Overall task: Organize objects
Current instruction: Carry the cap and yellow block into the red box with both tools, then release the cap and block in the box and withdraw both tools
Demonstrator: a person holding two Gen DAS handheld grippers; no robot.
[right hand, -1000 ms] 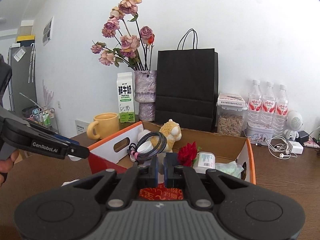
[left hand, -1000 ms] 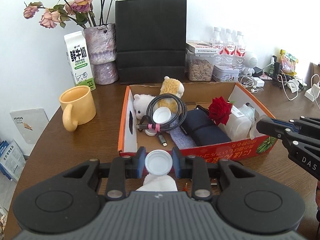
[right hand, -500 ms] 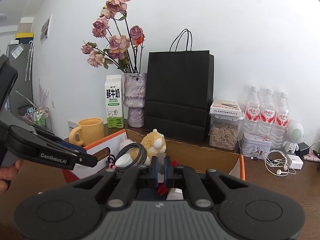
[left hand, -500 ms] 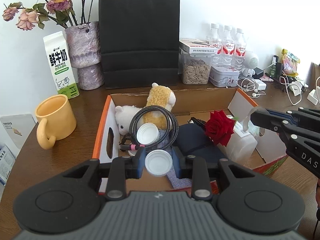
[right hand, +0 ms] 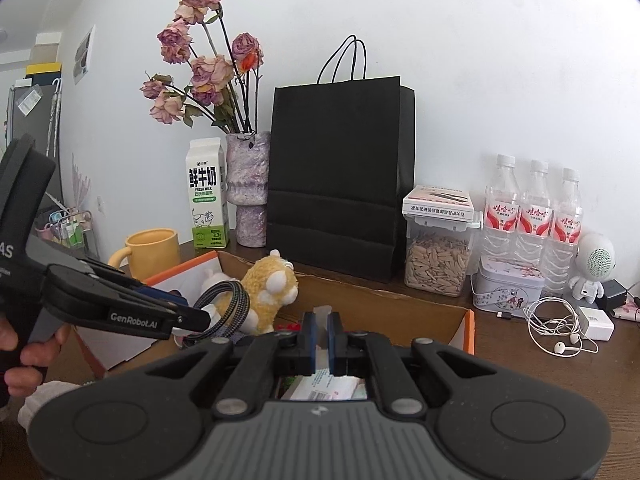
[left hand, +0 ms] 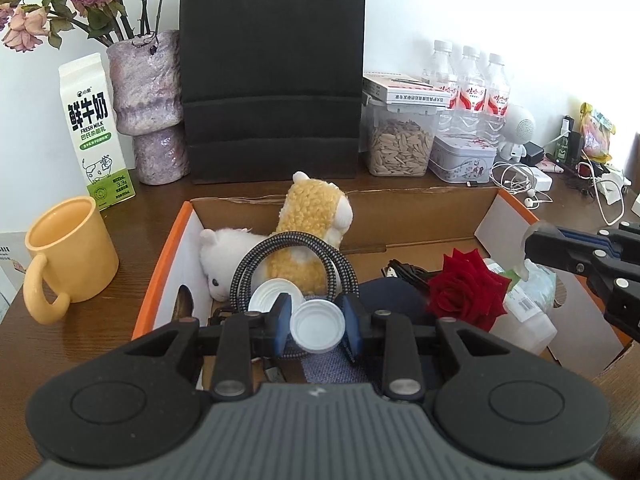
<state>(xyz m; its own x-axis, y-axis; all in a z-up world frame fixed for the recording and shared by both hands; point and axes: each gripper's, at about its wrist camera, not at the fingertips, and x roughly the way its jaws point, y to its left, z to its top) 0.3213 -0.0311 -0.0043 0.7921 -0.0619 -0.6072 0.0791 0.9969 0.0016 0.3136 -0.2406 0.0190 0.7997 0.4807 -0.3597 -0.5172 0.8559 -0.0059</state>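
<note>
My left gripper (left hand: 317,327) is shut on a white bottle cap (left hand: 317,330) and holds it over the front part of the open cardboard box (left hand: 404,200). The box holds a yellow plush (left hand: 310,216), a white plush (left hand: 224,256), a coiled braided cable (left hand: 294,246), another white cap (left hand: 269,299), a red rose (left hand: 466,290) and a dark pouch (left hand: 394,300). My right gripper (right hand: 320,334) is shut on a thin translucent strip of plastic (right hand: 321,314) over the box's right side; it also shows in the left wrist view (left hand: 532,246).
Behind the box stand a black paper bag (left hand: 272,72), a vase of dried roses (left hand: 146,108), a milk carton (left hand: 96,132), a seed jar (left hand: 400,140) and water bottles (left hand: 468,80). A yellow mug (left hand: 66,256) stands left of the box. Earphones and chargers (left hand: 528,184) lie at the right.
My left gripper has carried the white cap forward from in front of the box to over its inside. My right gripper has moved forward over the box's right side, still shut.
</note>
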